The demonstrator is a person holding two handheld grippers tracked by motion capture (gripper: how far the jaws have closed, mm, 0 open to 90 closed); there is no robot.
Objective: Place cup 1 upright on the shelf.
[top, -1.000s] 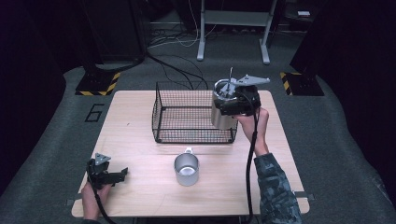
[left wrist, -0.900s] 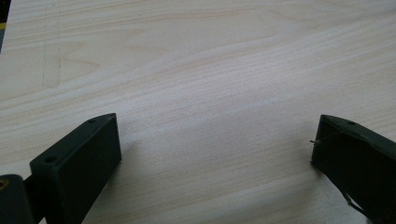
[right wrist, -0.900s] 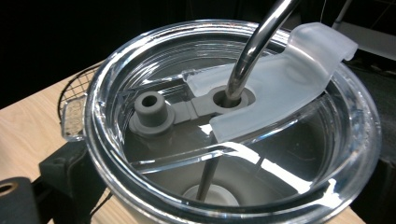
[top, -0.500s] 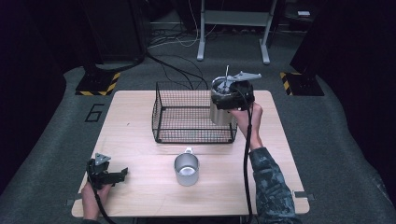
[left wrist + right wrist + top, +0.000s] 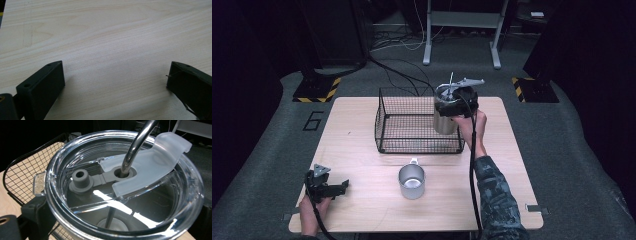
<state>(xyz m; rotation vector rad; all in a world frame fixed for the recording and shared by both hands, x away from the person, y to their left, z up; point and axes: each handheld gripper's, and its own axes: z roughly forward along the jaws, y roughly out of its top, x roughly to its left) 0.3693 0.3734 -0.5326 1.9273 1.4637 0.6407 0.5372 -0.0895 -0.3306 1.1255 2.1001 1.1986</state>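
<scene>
Bright overhead light on table point(image 5: 362, 150), dark surroundings, glare on clear lid point(image 5: 120, 202), soft focus

Your pale wooden counter point(image 5: 352, 150) carried a black wire basket point(image 5: 419, 122) far-centre and a steel mug point(image 5: 412, 181) nearer you.

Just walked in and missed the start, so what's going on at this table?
A person works with a claw in each hand. The right claw holds a steel tumbler, with a clear lid and a metal straw, at the right end of the wire basket. The left claw rests open on the table. A metal mug stands in front of the basket.
</scene>
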